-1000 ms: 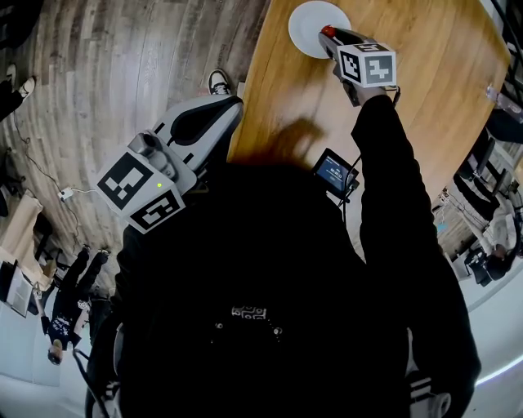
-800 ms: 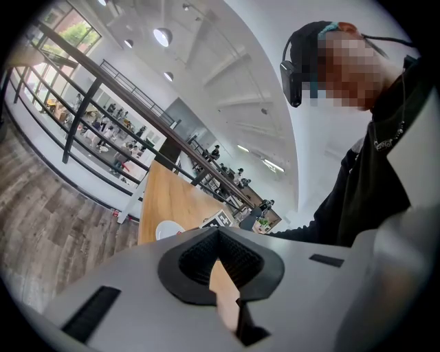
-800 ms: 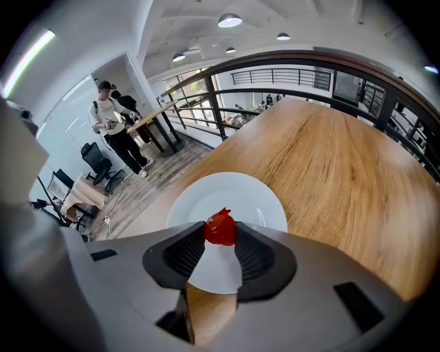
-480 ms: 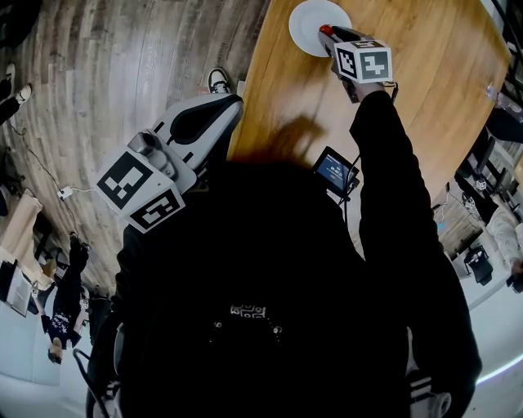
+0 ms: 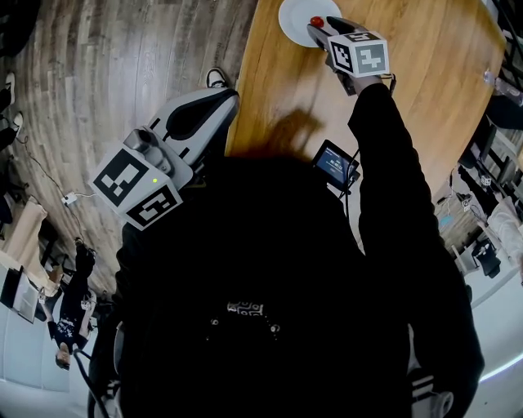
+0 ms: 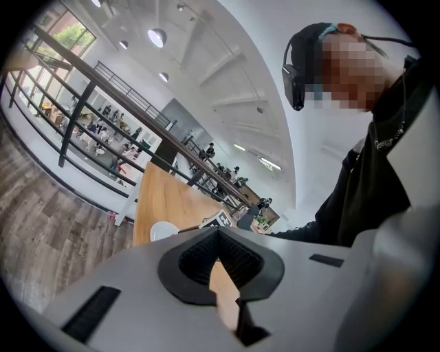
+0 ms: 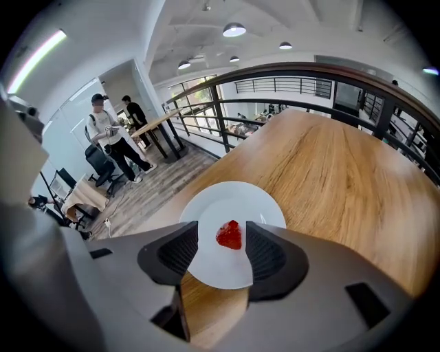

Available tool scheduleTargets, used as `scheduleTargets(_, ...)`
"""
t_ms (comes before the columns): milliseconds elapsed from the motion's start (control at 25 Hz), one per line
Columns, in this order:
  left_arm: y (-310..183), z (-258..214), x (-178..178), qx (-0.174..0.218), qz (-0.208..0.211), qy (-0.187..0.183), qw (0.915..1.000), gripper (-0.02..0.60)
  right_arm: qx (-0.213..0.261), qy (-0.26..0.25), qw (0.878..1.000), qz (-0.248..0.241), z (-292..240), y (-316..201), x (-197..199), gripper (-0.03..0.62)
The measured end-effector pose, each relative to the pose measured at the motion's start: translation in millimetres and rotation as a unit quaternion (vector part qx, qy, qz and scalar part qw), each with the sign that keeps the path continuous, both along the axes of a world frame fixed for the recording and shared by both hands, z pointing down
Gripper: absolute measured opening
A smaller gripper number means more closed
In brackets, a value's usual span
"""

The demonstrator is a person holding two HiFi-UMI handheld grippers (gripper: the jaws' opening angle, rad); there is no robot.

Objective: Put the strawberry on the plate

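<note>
The red strawberry (image 7: 229, 235) lies on the white plate (image 7: 234, 203), which sits near the wooden table's (image 7: 330, 172) left end. My right gripper (image 7: 222, 232) hangs over the plate with its jaws on either side of the berry; they have just been opening, and neither pad touches it. In the head view the strawberry (image 5: 316, 21) shows on the plate (image 5: 294, 12) just past the right gripper (image 5: 318, 31). My left gripper (image 5: 219, 104) is held beside the table over the floor. In its own view the left gripper (image 6: 218, 231) is shut with nothing in it.
A small screen device (image 5: 335, 169) sits by the table's near edge, under my right arm. Two people (image 7: 113, 141) stand on the wooden floor beyond the table's left end. A dark railing (image 7: 289, 75) runs behind the table.
The right gripper's jaws have parted and the strawberry, earlier held at their tips above the plate, now rests on the plate. The left gripper has kept still.
</note>
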State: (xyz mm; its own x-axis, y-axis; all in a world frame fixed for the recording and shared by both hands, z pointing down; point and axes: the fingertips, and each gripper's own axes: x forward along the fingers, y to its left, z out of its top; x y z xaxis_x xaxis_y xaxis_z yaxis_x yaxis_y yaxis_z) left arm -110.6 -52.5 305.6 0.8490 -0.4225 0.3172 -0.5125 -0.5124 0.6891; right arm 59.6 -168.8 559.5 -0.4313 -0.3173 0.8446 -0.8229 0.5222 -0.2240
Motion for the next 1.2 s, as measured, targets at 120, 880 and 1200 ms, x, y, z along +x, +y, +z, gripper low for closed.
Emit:
scheduleTargets(120,3,-2,4,0.007,0.007,-0.001,0.9999,0.0,0.02,-0.013,1.0,0.003,-9,0,4,0.207)
scheduleTargets(880,5,-35,38,0.074,0.102,0.001,0.9921,0.0,0.105,-0.002,0.989,0.105,-88,44,85,0.161)
scheduleTargets(1200,3,-42,75,0.094,0.151,0.003,0.984,0.0,0.129,-0.048,0.976,0.169,-125,82,129,0.031)
